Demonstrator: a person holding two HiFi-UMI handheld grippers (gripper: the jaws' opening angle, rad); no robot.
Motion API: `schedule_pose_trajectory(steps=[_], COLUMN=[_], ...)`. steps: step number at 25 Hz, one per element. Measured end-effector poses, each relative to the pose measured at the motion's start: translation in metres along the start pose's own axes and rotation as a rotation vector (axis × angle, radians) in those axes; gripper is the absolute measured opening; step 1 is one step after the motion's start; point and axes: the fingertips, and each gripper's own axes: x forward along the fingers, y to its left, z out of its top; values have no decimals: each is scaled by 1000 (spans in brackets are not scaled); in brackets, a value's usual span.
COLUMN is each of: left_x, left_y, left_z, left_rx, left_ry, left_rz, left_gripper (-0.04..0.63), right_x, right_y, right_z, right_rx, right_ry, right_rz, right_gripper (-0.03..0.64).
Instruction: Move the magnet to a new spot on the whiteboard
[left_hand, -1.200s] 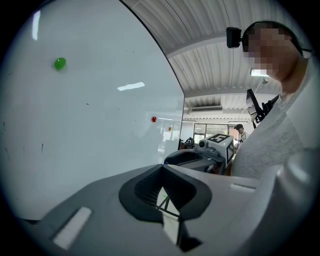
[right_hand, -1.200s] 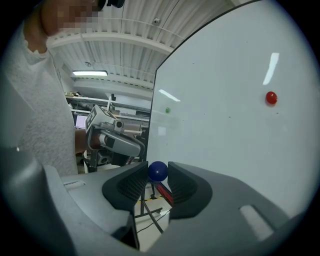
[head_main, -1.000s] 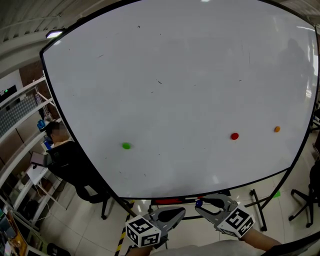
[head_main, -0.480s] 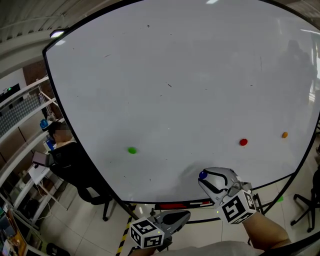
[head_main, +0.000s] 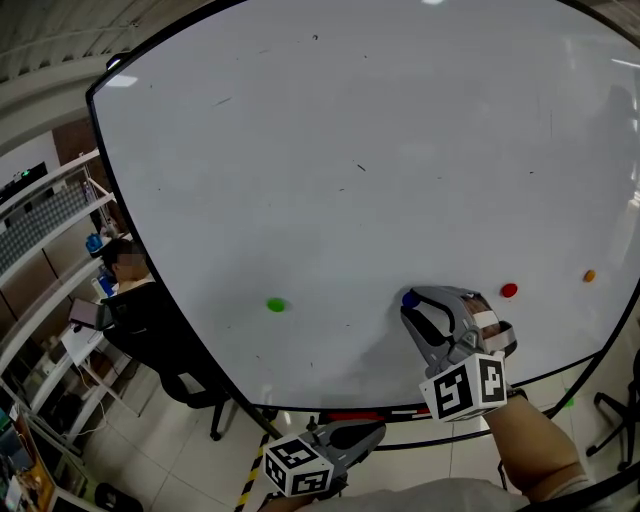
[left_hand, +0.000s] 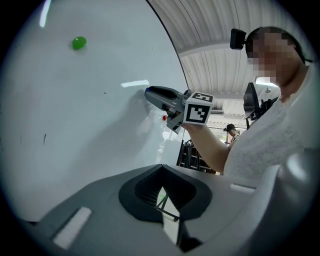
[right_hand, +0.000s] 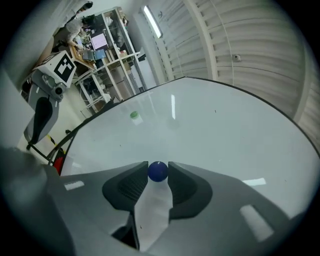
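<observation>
My right gripper is shut on a small blue round magnet, which sits at the jaw tips. It is held in front of the lower middle of the whiteboard, left of a red magnet. Whether the blue magnet touches the board I cannot tell. An orange magnet is stuck further right and a green magnet to the left. My left gripper hangs low below the board's bottom edge, its jaws shut and empty.
A seated person in black is beyond the board's left edge, beside shelving. The board's stand legs and a tray rail with a red item run under its lower edge. An office chair base stands at the right.
My right gripper has risen from below the board's bottom edge to in front of its lower middle, carrying the blue magnet. The left gripper has stayed low.
</observation>
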Motion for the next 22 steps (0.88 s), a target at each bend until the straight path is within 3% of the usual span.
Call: schedule_pose_trajectory(steps=[9,16,18,22], left_x=[-1,-3,-3,-7], left_y=[19,26,29,31], left_z=[2,3,3,3], left_rx=[7,13,14,7], left_ry=[-5,-4,-5,-10], left_rz=[6,-1,-3,-12], left_gripper=[-17,-17,-17,-17], right_x=[15,14,14,5], right_y=[-1,-2,-6,-1], right_z=[-8,-7,-7,-4], right_rx=[-122,-144,-122,17], right_ry=[41,56,54,18], right_rz=[-103,-168,-177,-110], right_gripper=[126,143,190,176])
